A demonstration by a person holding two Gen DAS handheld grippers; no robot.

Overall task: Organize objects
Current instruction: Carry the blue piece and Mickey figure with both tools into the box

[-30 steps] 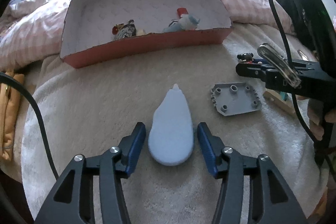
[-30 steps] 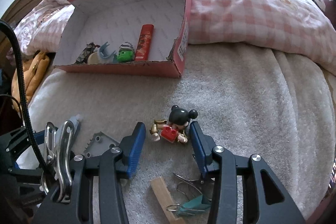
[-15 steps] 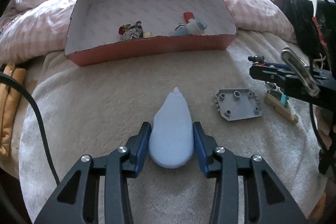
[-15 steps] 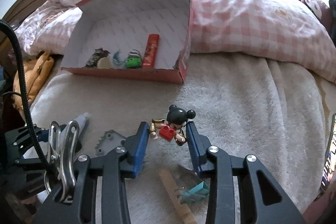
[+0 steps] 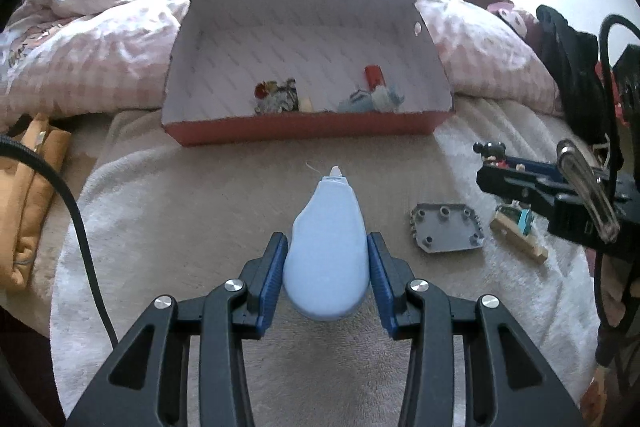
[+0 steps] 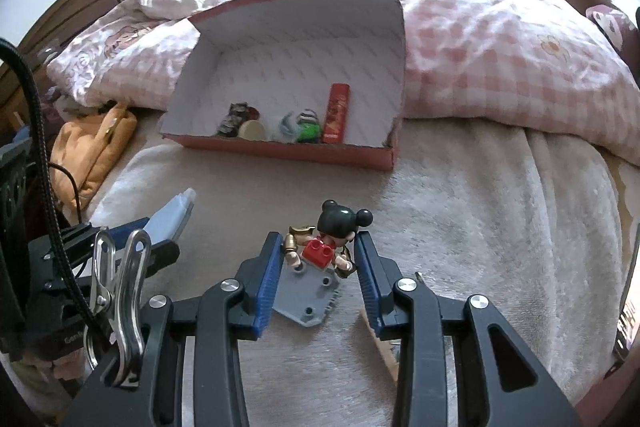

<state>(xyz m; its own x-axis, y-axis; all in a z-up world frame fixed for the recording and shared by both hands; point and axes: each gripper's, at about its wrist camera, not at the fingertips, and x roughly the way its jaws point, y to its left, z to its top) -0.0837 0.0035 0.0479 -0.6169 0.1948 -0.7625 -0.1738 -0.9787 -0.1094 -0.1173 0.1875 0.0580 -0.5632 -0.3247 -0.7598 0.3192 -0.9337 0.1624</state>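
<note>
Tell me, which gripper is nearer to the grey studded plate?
Right. The right gripper, shut on the toy figure, hangs directly above the grey studded plate. The left gripper holds the blue tape dispenser off to the plate's left.

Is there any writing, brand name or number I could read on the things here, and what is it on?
"Gen": start of a small white word on the black clamp mount at the left edge of the right wrist view; the rest is cut off.
Red tube in the box: dark print, too blurred to read.
Dark object at the far right edge: some lettering, unreadable.
Nothing else is readable.
</note>
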